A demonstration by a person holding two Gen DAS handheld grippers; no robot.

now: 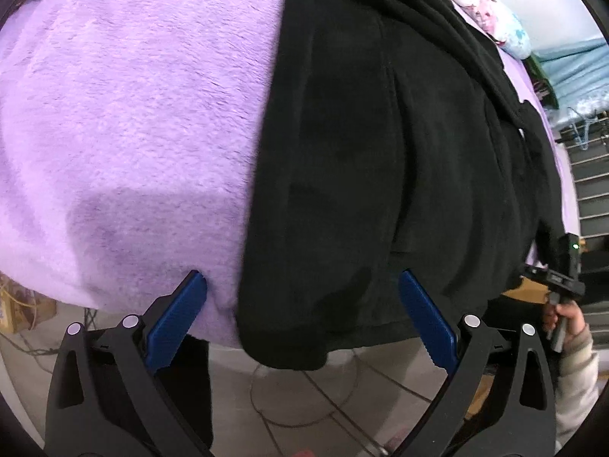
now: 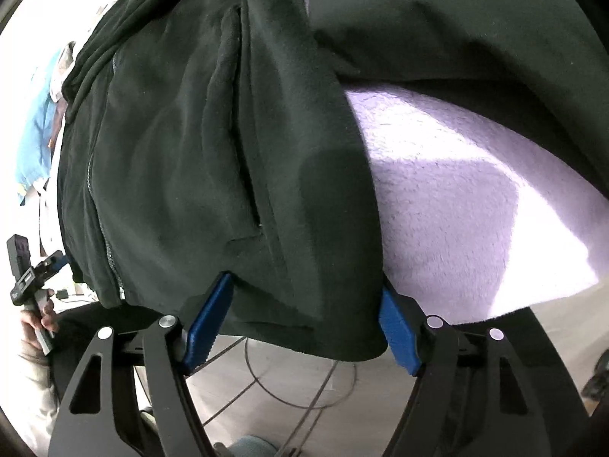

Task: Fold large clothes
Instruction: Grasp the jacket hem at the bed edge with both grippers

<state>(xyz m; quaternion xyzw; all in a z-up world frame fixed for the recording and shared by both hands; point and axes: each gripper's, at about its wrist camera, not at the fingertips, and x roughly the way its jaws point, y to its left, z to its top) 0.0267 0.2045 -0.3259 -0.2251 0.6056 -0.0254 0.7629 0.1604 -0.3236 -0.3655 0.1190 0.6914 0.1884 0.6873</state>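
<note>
**Both grippers at the hem of the black jacket**

A black fleece jacket (image 1: 380, 144) lay on a fluffy purple blanket (image 1: 125, 114), its hem hanging over the near edge above a tiled floor (image 1: 312, 400). The left gripper (image 1: 302, 285) was spread wide, one blue pad over the blanket, the other over the jacket's hem, neither pressing. The right gripper (image 2: 306, 289) straddled the jacket's lower corner (beside the zip (image 2: 108, 243)), the cloth between its pads; its jaws stood apart, and I could not tell whether the pads bore on the fleece. A floral cushion (image 1: 495, 19) lay beyond the collar.
</note>
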